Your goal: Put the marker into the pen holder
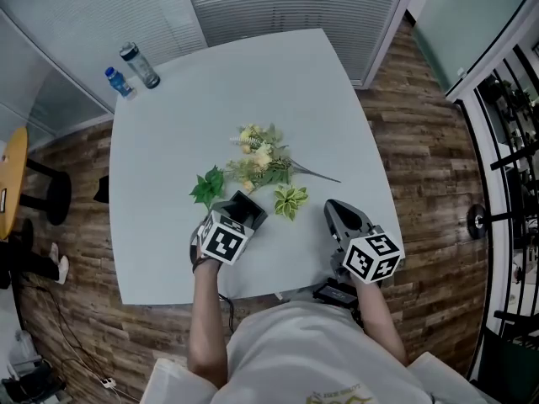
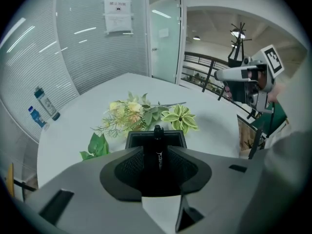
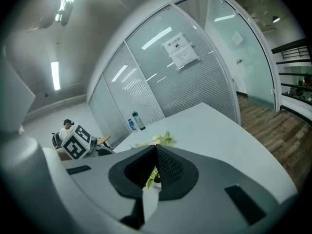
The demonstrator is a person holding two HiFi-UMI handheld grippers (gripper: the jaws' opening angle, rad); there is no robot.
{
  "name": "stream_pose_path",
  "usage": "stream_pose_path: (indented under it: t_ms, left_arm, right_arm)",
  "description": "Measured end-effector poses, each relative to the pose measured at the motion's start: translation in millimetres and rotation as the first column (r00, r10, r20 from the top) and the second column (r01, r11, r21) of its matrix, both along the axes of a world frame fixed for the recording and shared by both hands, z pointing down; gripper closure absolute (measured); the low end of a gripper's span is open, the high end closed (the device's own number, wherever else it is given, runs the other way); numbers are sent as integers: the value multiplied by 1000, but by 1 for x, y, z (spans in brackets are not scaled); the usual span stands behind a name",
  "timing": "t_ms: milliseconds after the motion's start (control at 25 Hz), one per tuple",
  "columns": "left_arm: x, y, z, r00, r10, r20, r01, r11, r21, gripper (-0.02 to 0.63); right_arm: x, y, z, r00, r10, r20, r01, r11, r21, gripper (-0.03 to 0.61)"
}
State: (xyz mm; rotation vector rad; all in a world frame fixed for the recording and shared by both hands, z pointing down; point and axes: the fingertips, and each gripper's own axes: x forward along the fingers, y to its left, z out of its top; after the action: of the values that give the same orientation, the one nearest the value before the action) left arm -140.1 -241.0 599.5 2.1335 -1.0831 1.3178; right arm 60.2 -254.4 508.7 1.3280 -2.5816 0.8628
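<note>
A black marker (image 2: 157, 144) stands upright in the black square pen holder (image 2: 173, 138) on the white table (image 1: 168, 251). My left gripper (image 2: 157, 155) is open. Its jaws stand on either side of the marker with a gap on each side. In the head view the holder (image 1: 247, 202) shows just beyond the left gripper (image 1: 236, 221), near the table's front edge. My right gripper (image 1: 335, 209) hovers to the right over the table, pointing away from me. Its jaws meet at the tips with nothing between them (image 3: 154, 150).
Artificial flowers (image 1: 257, 162), a green leaf (image 1: 209, 186) and a pale striped leaf sprig (image 1: 290, 200) lie just beyond the holder. Two bottles (image 1: 139, 66) stand at the far left corner. A stool (image 1: 50, 196) stands left of the table, and glass walls enclose the room.
</note>
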Motion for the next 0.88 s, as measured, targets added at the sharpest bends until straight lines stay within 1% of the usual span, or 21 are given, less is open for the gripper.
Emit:
stream_pose_path:
  t_ms: [80,200,280,360,520,680,760,880]
  left_arm:
    - [-1,1,-5,999,-24,-35,25,999,24,453]
    - [-3,8,-15,995,-53,-86,58,997,52,451]
    - [-3,13,-23,987,-84,-137,95,993,75,453]
    - [-4,16,-33,973,-116,-197,140,984,113,461]
    - [-4,25,-58,931,-162,-327,230,956,181,519]
    - [-8,31,-84,892,-184,-413,301,924,237,560]
    - [-11,35,-100,867,-189,-461,339,903,266,575]
    - [-18,39,-126,821,-187,-540,398,865,307,597]
  right_arm:
    - [-3,4,-4,1000,-7,0,7,1000,9,562]
    - [-8,10,-12,1000,-19,1,19,1000,24,562]
    - [-13,14,-17,1000,-30,3,30,999,36,562]
    - [-18,18,-23,999,-41,3,41,998,50,563]
    - [-28,26,-36,998,-63,3,63,995,82,561]
    - [-39,35,-50,996,-85,10,83,990,116,563]
    - [-44,40,-58,995,-96,14,93,986,137,562]
    - [-50,44,-69,995,-102,16,97,981,169,563]
